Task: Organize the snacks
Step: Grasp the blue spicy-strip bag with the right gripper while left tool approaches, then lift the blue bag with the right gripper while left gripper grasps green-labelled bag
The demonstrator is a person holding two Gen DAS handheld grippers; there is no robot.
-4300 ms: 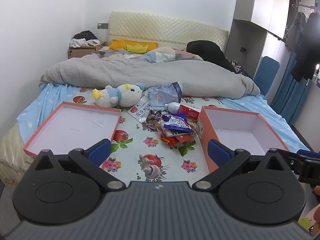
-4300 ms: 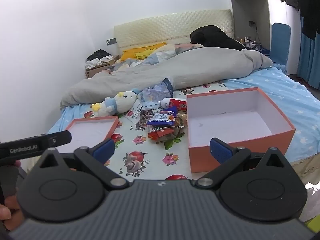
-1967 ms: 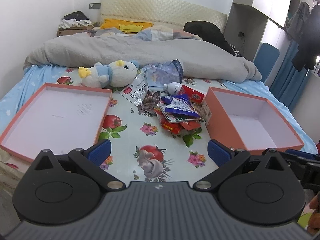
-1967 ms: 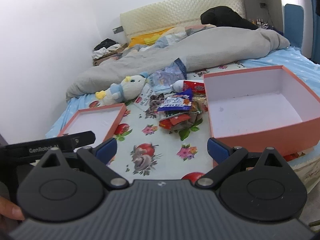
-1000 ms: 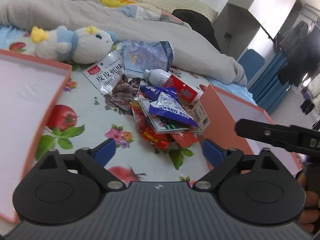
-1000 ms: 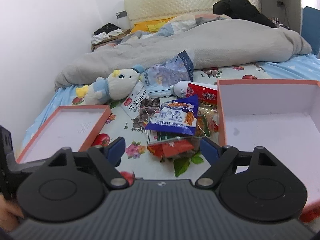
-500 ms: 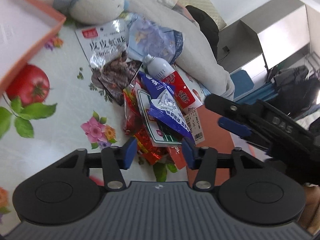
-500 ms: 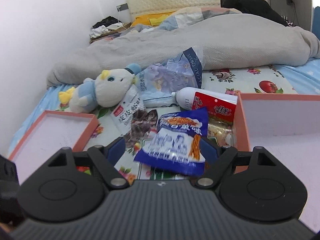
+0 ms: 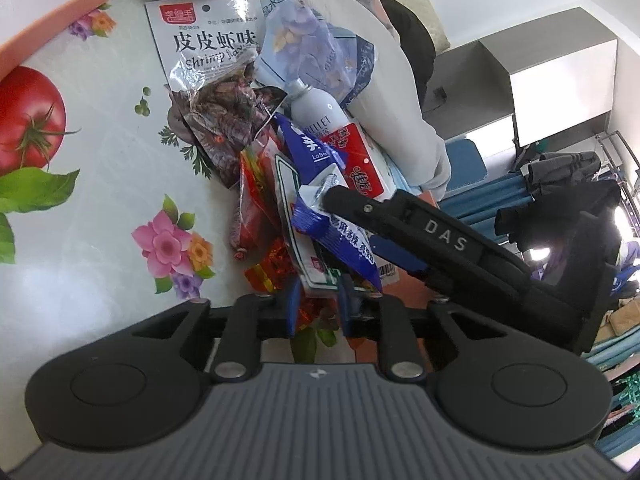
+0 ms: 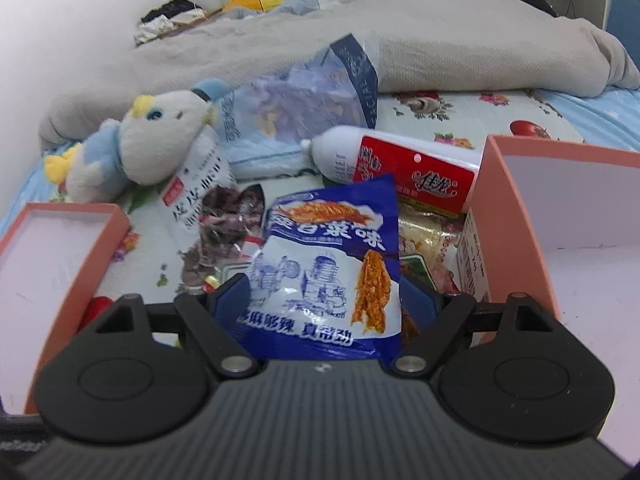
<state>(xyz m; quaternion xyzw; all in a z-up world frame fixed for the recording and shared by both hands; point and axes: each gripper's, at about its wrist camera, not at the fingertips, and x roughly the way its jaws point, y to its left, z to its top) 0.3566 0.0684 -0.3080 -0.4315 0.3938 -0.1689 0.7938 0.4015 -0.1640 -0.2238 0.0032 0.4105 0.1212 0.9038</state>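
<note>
A pile of snack packets lies on the flowered sheet between two orange boxes. My left gripper (image 9: 319, 302) is low at the pile's near edge. Its jaws are closing around the near end of a white-and-green packet (image 9: 308, 256), with red foil packets (image 9: 256, 188) beside it; I see no firm pinch. My right gripper (image 10: 324, 300) stands open over a blue noodle-snack packet (image 10: 332, 256) that fills the gap between its fingers. In the left wrist view the right gripper's black finger (image 9: 400, 216) lies across that blue packet (image 9: 344, 240).
The deep orange box (image 10: 516, 208) stands right of the pile, the shallow orange lid (image 10: 116, 216) left. Behind the pile lie a shrimp-flavour packet (image 9: 208, 40), a white bottle with a red label (image 10: 400, 168), a tissue pack (image 10: 312, 96), a plush toy (image 10: 160, 136) and a grey duvet (image 10: 440, 40).
Both grippers have come down and closer to the pile. The left one has rolled and its jaws have narrowed from wide to a small gap. The right gripper now straddles the blue packet.
</note>
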